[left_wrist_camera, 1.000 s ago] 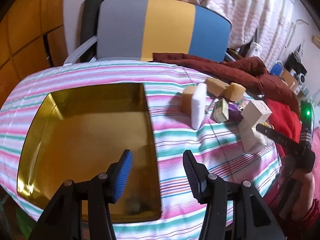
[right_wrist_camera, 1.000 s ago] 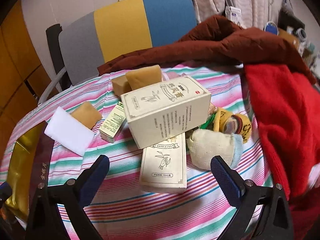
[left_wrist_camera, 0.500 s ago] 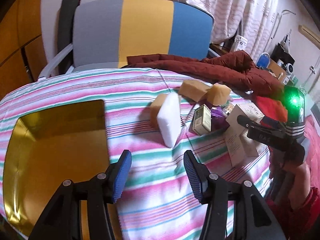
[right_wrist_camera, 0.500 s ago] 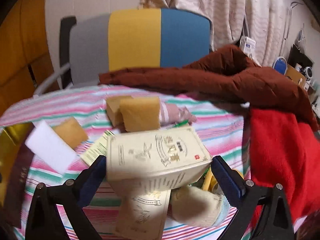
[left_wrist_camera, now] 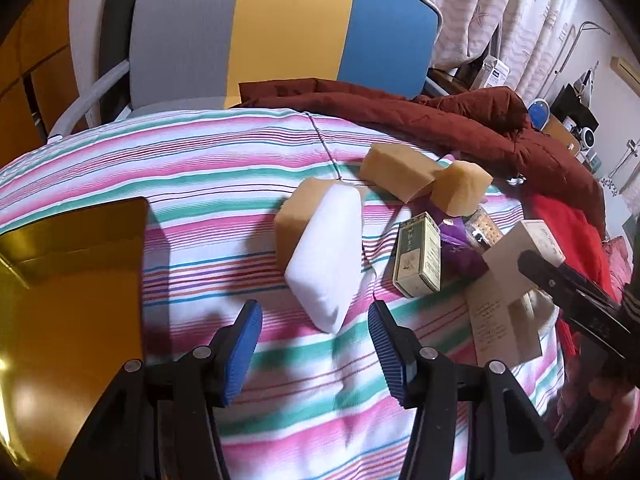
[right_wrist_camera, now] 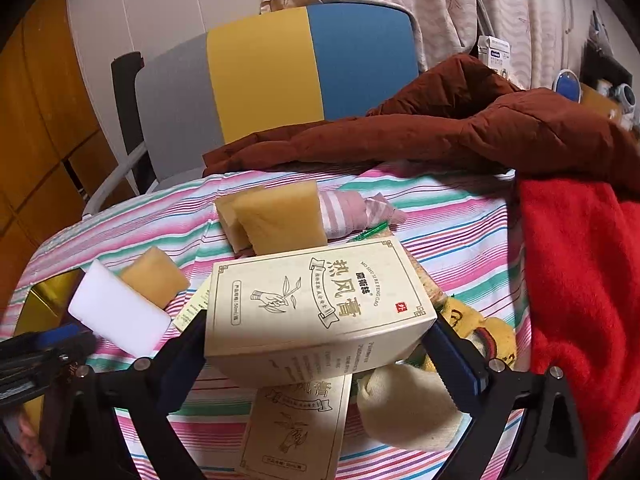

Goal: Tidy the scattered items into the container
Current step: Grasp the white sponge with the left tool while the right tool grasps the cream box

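The gold container [left_wrist_camera: 72, 280] lies at the left on the striped cloth. My left gripper [left_wrist_camera: 316, 336] is open and empty, just short of a white sponge [left_wrist_camera: 328, 256] that leans on a yellow sponge [left_wrist_camera: 292, 220]. Two more yellow sponges [left_wrist_camera: 396, 172] and a small green box [left_wrist_camera: 418, 260] lie beyond. My right gripper [right_wrist_camera: 320, 332] stands wide, its fingers flanking a cream printed box [right_wrist_camera: 320, 304] tilted on a second, flat cream box [right_wrist_camera: 296, 428]. I cannot tell whether the pads press the box. A cream sock [right_wrist_camera: 404, 408] lies beside them.
A maroon jacket [left_wrist_camera: 460, 120] and a red blanket [right_wrist_camera: 580, 280] cover the right side of the table. A grey, yellow and blue chair [left_wrist_camera: 280, 32] stands behind it. A rolled pink striped sock [right_wrist_camera: 348, 212] lies behind the yellow sponges.
The left gripper has swung right, from over the gold container to in front of the white sponge. The right gripper has moved forward until the cream box sits between its fingers.
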{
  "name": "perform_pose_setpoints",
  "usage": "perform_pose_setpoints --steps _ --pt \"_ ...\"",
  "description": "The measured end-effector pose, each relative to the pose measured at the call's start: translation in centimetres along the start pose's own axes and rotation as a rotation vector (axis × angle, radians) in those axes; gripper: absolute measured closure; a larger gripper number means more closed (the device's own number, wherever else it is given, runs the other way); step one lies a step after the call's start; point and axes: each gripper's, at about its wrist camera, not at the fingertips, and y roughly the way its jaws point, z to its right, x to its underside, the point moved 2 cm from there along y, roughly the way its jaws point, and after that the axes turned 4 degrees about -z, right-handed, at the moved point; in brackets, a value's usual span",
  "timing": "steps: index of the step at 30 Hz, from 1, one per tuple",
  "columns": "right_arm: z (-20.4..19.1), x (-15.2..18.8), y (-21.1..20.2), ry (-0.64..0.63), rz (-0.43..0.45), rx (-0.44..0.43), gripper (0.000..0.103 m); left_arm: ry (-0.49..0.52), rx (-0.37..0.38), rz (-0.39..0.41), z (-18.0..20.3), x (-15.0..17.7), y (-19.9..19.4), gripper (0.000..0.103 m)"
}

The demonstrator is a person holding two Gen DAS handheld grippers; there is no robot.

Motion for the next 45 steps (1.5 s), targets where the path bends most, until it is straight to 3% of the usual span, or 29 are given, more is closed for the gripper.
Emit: perform_pose_setpoints --steps 4,6,8,11,24,31,45 --pt "0.5 0.0 0.0 0.039 -0.002 -0.020 0.002 0.015 0.009 -0.002 0.3 -0.2 1.1 0.050" --pt "0.7 0.0 0.0 0.049 -0.002 -0.021 0.002 0.017 0.019 0.000 0.4 -0.2 1.3 0.057" --pt "0.7 -0.1 0.0 0.052 -0.002 -0.017 0.002 0.009 0.045 -0.010 0.4 0.0 1.7 0.077" --pt "0.8 0.0 0.0 0.052 -0.001 -0.015 0.002 -0.002 0.066 -0.028 0.3 0.3 2.1 0.082" --pt "0.3 0.0 0.0 0.021 0.006 -0.012 0.002 -0.005 0.073 0.018 -0.5 1.8 -0.4 0.084" --pt "-0.6 0.4 -0.4 -0.017 0.012 -0.022 0.002 -0.021 0.116 0.029 -1.1 3.1 -2.3 0.084" --pt "-4.5 1.3 -1.9 -0.156 0.074 -0.103 0.002 -0.048 0.169 0.089 -3.5 5.0 -6.6 0.084"
